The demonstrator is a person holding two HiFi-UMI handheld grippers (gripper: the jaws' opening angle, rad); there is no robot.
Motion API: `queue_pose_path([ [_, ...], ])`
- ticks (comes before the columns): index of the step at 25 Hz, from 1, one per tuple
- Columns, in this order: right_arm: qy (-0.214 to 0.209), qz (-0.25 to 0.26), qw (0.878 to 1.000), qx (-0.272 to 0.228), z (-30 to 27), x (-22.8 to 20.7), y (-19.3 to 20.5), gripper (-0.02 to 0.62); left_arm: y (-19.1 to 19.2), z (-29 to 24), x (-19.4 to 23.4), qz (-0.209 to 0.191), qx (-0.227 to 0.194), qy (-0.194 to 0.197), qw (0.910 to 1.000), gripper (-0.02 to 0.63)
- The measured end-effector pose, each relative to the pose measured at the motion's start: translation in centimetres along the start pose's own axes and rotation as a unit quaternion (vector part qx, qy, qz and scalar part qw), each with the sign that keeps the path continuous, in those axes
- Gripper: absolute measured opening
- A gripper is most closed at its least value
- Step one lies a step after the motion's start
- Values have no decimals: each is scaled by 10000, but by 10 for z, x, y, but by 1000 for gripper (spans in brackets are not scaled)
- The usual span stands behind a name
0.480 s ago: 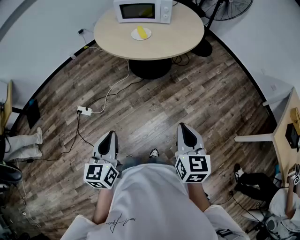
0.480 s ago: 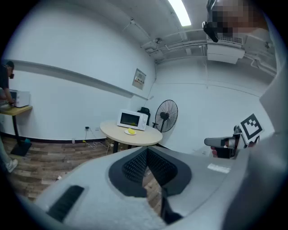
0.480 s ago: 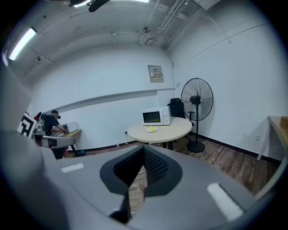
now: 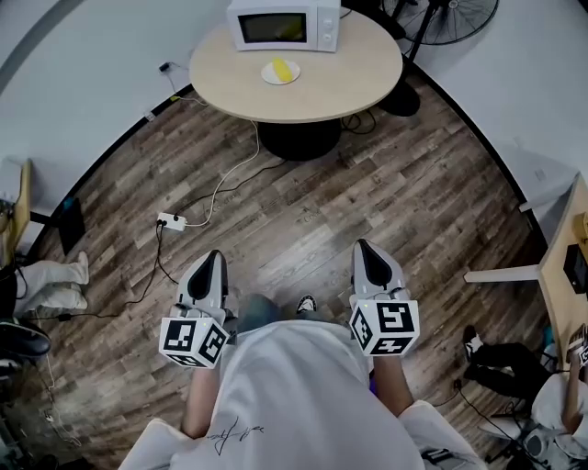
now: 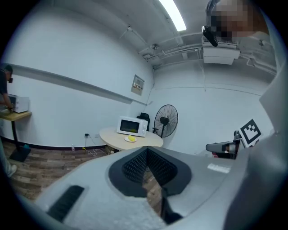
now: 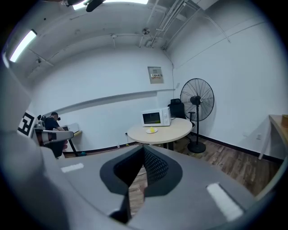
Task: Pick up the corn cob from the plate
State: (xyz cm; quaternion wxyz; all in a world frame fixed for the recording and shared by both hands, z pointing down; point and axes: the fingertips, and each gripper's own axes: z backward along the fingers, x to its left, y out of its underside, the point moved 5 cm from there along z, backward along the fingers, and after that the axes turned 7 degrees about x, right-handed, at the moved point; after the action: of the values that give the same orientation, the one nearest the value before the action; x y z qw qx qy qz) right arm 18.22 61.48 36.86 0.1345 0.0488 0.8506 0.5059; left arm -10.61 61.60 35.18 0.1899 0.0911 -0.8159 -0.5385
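The yellow corn cob is shown on a small white plate, well ahead of the grey left gripper and grey right gripper. The jaws of both are closed and empty. The round beige table is brought slightly nearer than before, so the approach is judged barely begun.

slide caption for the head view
Shut, empty left tongs and right tongs; corn cob on plate on far table

Showing yellow corn cob, white plate, beige tabletop, white microwave, brown wood-grain floor, and grey left tongs and right tongs with black-and-white squares.
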Motion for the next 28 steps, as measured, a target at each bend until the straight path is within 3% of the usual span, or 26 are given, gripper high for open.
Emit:
queue_pose_path([
  [2,-128,-58,9999,-16,-1,-1,0,11,-2,1,-1,13,-37,-47,10000,-8],
  [7,-957,-75,9950,-275,1,16,-8,12,2,-1,3,54,83,-82,9999,-8],
  [11,-937,-15,9954,-182,-12,16,-4,11,5,-13,8,99,192,-34,9998,-8],
  [15,-634,251,9972,-302,-26,15,-11,11,2,-34,20,175,263,75,9995,-8],
  [20,-401,185,9987,-269,-55,8,-26,11,-12,-65,33,128,308,221,9992,-8],
  [28,-454,-36,9989,-123,-117,9,-58,12,-41,-116,59,9,449,337,9984,-8],
])
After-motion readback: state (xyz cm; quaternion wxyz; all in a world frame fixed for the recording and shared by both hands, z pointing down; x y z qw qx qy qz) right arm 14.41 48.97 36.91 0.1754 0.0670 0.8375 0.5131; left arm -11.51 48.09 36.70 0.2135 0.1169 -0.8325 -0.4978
